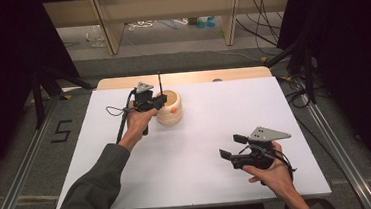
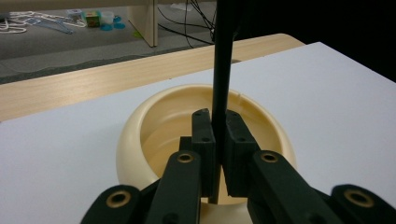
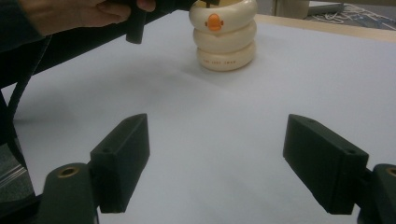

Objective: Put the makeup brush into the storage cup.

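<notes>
A cream ribbed pot with an orange beak mark stands on the white board, left of centre toward the back. My left gripper hovers over its mouth, shut on a thin black rod that stands upright. In the left gripper view the rod rises between the closed jaws of the left gripper, above the pot's hollow. My right gripper rests low at the front right, open and holding nothing. In the right gripper view the right gripper spreads wide, with the pot well ahead.
A wooden table edge runs behind the white board. Metal rails and dark stands flank both sides, with cables at the right. A "5" mark lies on the floor at left. Bare board stretches between the pot and the right gripper.
</notes>
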A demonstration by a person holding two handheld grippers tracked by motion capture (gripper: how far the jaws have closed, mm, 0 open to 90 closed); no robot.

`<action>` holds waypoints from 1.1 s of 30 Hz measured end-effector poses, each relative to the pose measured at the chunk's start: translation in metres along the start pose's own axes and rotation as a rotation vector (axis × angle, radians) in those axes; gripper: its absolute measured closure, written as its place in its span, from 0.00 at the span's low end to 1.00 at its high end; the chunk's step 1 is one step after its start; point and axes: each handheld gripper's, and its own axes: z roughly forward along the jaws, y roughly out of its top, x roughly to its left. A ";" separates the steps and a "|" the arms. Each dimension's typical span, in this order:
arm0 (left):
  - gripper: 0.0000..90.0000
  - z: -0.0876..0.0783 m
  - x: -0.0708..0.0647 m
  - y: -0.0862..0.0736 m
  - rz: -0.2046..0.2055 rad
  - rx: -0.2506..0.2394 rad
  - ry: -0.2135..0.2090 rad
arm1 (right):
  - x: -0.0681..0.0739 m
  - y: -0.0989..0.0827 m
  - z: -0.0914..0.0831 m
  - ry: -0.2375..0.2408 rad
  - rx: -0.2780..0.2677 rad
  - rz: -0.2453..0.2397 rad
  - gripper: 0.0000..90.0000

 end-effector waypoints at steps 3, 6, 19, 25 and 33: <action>0.94 0.000 0.000 -0.001 -0.005 0.007 0.003 | 0.000 0.000 0.000 0.001 0.001 0.000 0.26; 0.94 0.000 0.000 -0.001 -0.004 0.008 0.002 | 0.000 0.000 0.000 -0.002 0.001 0.002 0.26; 0.60 -0.009 0.001 0.005 -0.005 -0.018 -0.004 | 0.000 0.000 0.000 0.001 0.008 0.011 0.26; 0.51 -0.019 0.002 0.008 -0.024 -0.028 -0.006 | -0.001 0.000 -0.001 -0.003 0.010 0.020 0.26; 0.38 -0.033 -0.001 0.011 -0.041 -0.035 -0.025 | -0.002 0.000 0.000 -0.011 -0.018 0.013 0.26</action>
